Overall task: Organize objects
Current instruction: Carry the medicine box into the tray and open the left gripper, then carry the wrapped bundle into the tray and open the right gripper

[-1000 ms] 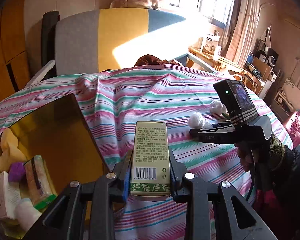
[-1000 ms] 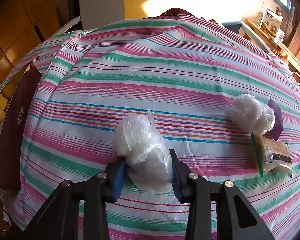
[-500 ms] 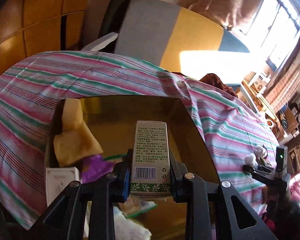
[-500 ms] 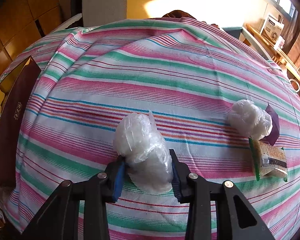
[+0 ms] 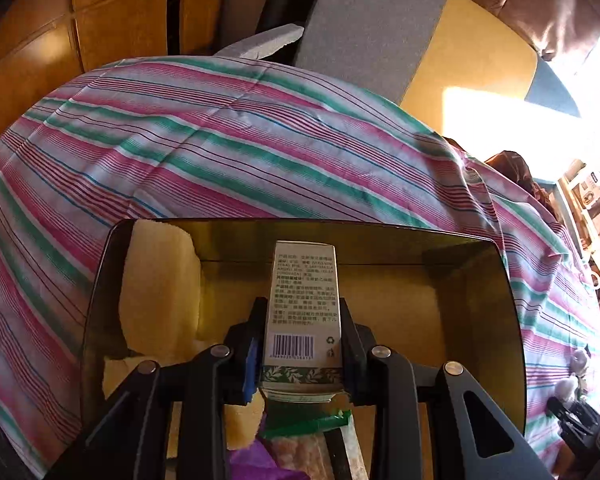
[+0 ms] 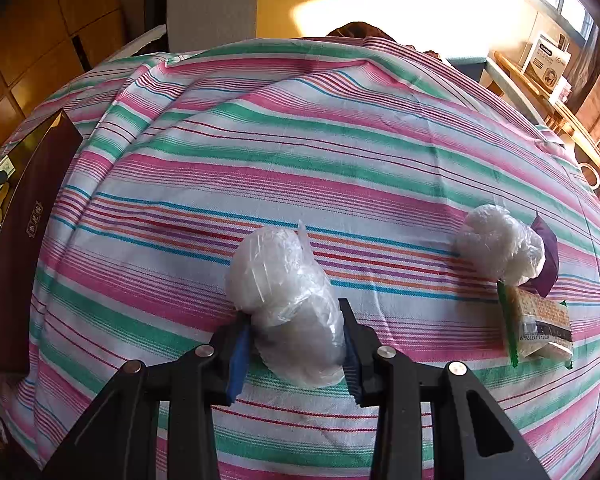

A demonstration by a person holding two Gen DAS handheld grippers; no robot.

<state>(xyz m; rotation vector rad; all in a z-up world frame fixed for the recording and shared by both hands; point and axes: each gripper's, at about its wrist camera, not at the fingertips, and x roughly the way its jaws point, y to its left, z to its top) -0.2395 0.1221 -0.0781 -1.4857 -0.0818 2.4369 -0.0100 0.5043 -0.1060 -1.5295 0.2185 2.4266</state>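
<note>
My left gripper (image 5: 300, 356) is shut on a pale green carton (image 5: 303, 312) with a barcode and holds it over the open gold-lined box (image 5: 480, 300). The box holds yellow sponges (image 5: 160, 284), a purple wrapper (image 5: 256, 460) and a green-edged snack pack (image 5: 308, 424). My right gripper (image 6: 294, 350) is shut on a white plastic-wrapped bundle (image 6: 288, 304) resting on the striped tablecloth (image 6: 300, 160). A second wrapped bundle (image 6: 500, 244), a purple wrapper (image 6: 548, 256) and a cracker pack (image 6: 540, 324) lie to its right.
The box's dark brown side (image 6: 24, 240) stands at the left edge of the right wrist view. A grey and yellow chair (image 5: 380, 32) stands behind the table. Wooden cabinets (image 5: 80, 32) are at the left. Shelves with clutter (image 6: 548, 68) are at the right.
My left gripper has swung left with the carton, from above the tablecloth to over the open box. My right gripper stays shut on the wrapped bundle in the same spot.
</note>
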